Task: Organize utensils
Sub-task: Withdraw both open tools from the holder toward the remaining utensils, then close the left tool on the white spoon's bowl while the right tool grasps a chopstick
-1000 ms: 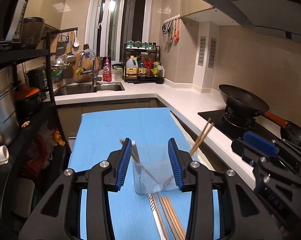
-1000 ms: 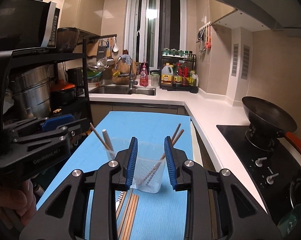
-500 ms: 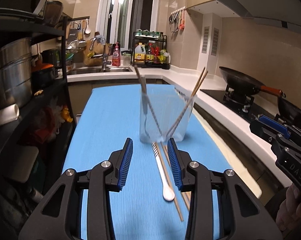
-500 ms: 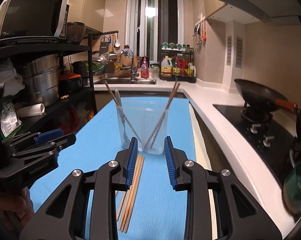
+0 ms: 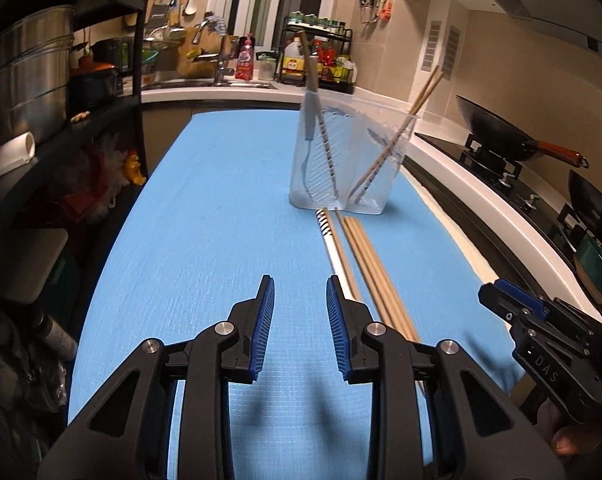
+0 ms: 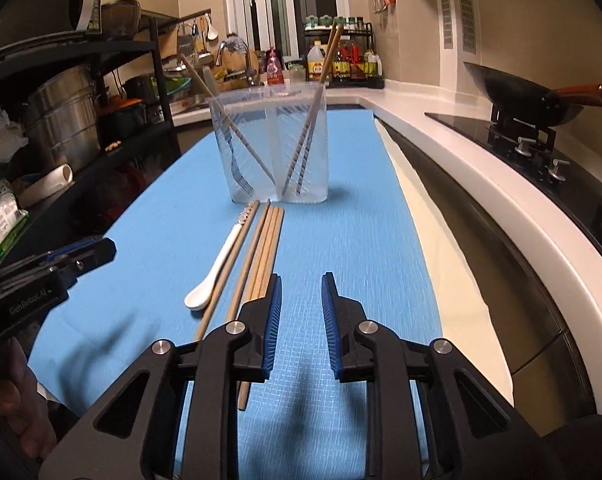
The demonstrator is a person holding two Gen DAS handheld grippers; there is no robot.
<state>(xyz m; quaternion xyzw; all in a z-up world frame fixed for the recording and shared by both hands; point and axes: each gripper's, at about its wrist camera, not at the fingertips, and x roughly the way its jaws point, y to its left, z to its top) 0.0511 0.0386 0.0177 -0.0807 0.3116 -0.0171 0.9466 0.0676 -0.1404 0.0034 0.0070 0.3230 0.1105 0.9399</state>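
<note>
Wooden chopsticks (image 6: 261, 252) and a white spoon (image 6: 217, 268) lie loose on the blue mat (image 5: 205, 220), near side of the clear holder (image 6: 269, 148). Take one piece at a time, pinch mid-shaft. Left gripper (image 5: 300, 322) and right gripper (image 6: 301, 316) have just been closing, now narrow, nothing between them; utensils sit right of the left fingers, left of the right fingers.

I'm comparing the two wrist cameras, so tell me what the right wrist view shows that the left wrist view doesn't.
Only the right wrist view shows the white spoon's bowl and the fork in the clear holder. Only the left wrist view shows a second dark pan beside the stove. Both share the blue mat, the loose chopsticks lying on it, the holder and the wok. Each tool has been closing on nothing.
</note>
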